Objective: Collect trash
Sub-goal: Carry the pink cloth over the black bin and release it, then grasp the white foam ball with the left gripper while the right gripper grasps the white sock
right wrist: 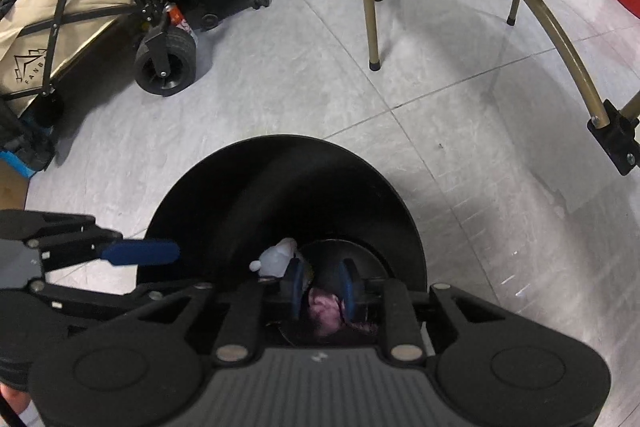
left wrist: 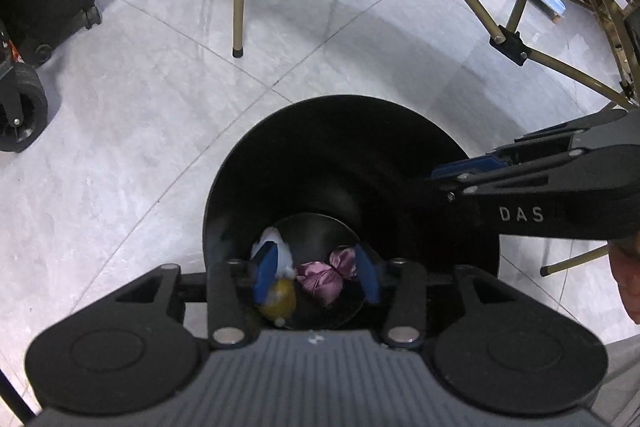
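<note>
Floor: we see grey tiles (left wrist: 132, 131) filling both views.
Bin: a black round bin (left wrist: 320, 155) sits at lower centre.
Left gripper: our left gripper (left wrist: 316, 273) hangs over the bin mouth, fingers spread and holding nothing.
Right gripper: our right gripper (right wrist: 321, 287) hangs over the bin too, fingers apart and released.
Trash: a pink wrapper (left wrist: 326, 275), white scrap (left wrist: 280, 251) and yellow piece (left wrist: 282, 301) lie on the bin bottom.
</note>
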`<state>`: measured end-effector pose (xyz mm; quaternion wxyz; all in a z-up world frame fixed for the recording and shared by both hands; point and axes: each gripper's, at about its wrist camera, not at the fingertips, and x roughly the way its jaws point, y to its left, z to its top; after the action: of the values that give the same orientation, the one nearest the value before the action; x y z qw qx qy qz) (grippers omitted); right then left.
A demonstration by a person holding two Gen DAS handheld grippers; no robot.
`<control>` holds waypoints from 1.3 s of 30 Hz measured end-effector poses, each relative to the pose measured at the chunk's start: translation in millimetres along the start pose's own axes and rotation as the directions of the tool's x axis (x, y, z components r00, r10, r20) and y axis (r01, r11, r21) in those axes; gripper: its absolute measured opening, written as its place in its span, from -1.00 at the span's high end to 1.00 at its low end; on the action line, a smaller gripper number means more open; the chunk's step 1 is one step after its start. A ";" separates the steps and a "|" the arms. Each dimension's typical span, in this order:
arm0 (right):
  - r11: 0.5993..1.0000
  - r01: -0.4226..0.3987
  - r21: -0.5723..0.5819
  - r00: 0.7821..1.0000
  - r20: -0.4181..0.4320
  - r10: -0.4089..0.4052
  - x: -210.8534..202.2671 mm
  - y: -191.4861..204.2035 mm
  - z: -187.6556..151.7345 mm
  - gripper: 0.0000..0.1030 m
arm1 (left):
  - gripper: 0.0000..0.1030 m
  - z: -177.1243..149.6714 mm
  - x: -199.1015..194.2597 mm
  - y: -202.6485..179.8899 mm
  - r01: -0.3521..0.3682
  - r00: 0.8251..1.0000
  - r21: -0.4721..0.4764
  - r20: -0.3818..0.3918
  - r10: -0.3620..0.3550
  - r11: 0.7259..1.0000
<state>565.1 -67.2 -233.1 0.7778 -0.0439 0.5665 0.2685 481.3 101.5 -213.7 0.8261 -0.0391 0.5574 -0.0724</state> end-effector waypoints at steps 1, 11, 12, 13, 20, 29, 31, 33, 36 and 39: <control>1.000 0.002 -0.003 1.000 0.003 -0.002 2.6 0.3 3.4 0.61 | 0.14 1.7 0.2 -2.4 -0.002 1.000 0.002 0.002 0.002 1.000; 1.000 -0.008 -0.022 0.989 0.147 0.011 -60.8 4.8 -2.6 0.46 | -0.01 8.4 -39.6 -19.3 -0.040 0.994 0.052 0.103 0.035 0.998; 1.000 0.005 -0.028 0.982 0.188 0.000 -76.9 4.3 -6.1 0.45 | -0.02 9.7 -49.1 -24.2 -0.052 0.990 0.068 0.134 0.042 0.996; 0.999 0.024 -0.035 0.974 0.226 -0.015 -90.5 2.9 -9.1 0.41 | -0.06 11.7 -61.1 -29.5 -0.053 0.984 0.079 0.176 0.038 0.995; 0.995 0.102 0.017 0.808 0.582 -0.092 -230.9 -10.3 -50.9 0.11 | -0.40 28.1 -138.1 -82.6 -0.104 0.860 0.116 0.509 0.031 0.988; 0.888 0.224 0.401 0.455 0.763 -0.459 -370.2 -102.0 -126.5 -0.24 | -0.60 61.2 -171.0 -226.0 0.120 0.734 0.309 0.612 -0.294 0.944; 0.836 0.216 0.504 0.445 0.711 -0.544 -380.1 -136.9 -136.5 -0.24 | -0.67 64.4 -164.7 -265.2 0.149 0.726 0.361 0.592 -0.350 0.921; 0.792 0.223 0.569 0.454 0.658 -0.600 -381.2 -164.1 -143.5 -0.26 | -0.71 67.2 -155.9 -305.4 0.153 0.726 0.409 0.571 -0.383 0.900; 0.773 0.171 0.611 0.507 0.618 -0.601 -375.8 -202.4 -155.5 -0.25 | -0.76 71.5 -133.1 -354.6 0.157 0.734 0.448 0.543 -0.408 0.880; 0.761 0.120 0.638 0.560 0.589 -0.583 -365.7 -228.7 -162.7 -0.24 | -0.77 74.9 -111.2 -384.4 0.140 0.756 0.449 0.527 -0.388 0.882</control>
<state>454.3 -457.2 -13.7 0.9588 0.1714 0.2135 -0.0751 480.6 -260.8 -28.0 0.9316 0.0219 0.2284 -0.2818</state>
